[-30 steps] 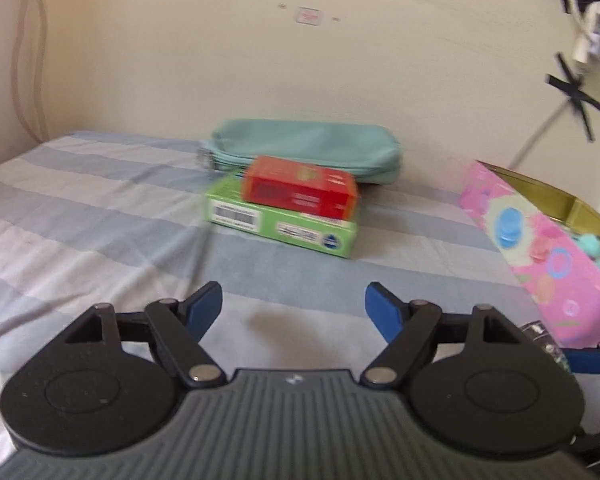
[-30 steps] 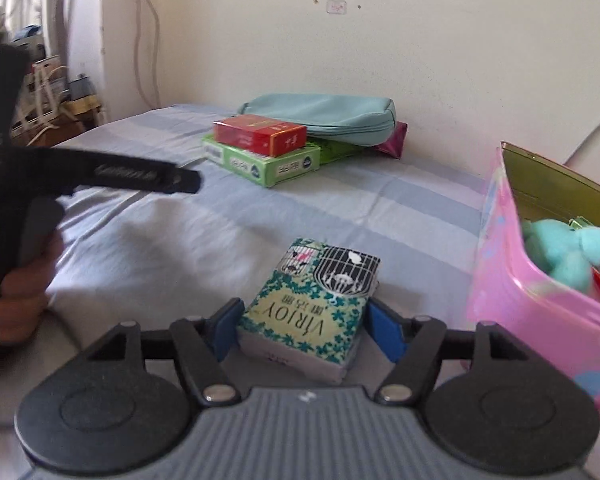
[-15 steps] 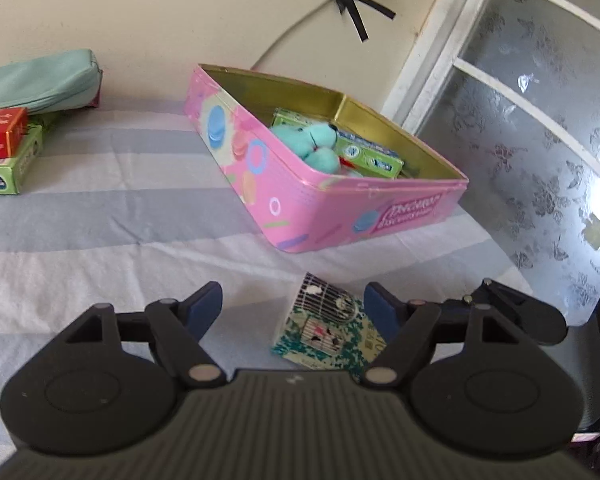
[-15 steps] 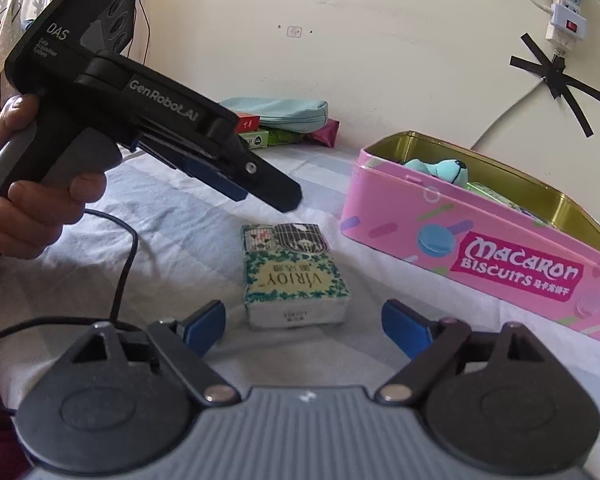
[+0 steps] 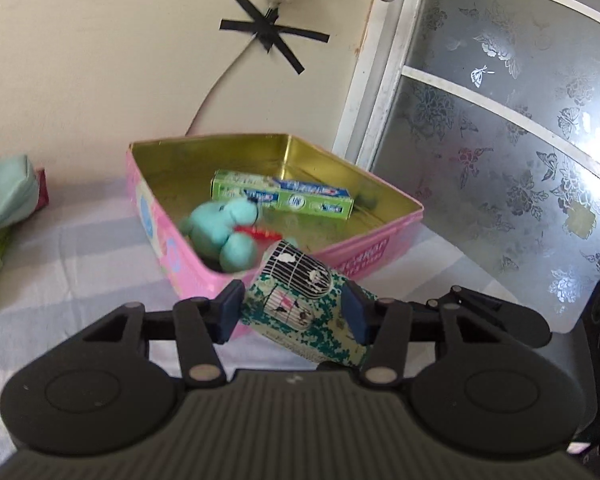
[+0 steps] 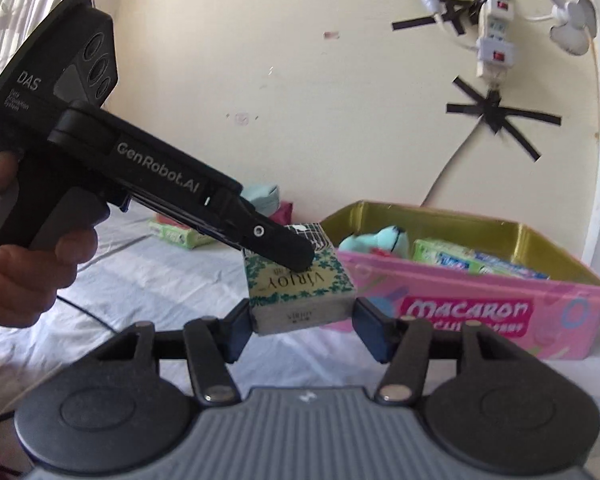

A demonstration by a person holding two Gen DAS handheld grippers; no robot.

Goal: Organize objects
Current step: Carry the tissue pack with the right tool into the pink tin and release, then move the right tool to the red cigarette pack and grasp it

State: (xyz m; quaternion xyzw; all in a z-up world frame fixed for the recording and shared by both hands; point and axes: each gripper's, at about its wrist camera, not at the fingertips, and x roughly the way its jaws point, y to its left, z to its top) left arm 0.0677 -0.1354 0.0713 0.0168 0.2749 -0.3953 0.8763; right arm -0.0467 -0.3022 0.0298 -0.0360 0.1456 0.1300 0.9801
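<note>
Tissue pack clamped in just-closing left tongs, right tongs closing, contact unclear.

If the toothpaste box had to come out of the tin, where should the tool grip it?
Probably across its long sides, mid-length, from above: the toothpaste box lies flat on the floor of the pink tin, whose walls block a level approach; the plush toy crowds its left end.

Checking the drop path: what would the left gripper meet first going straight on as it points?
Left gripper, jaws just closed further onto the tissue pack, probably meets the teal plush toy inside the pink tin; depth unclear.
</note>
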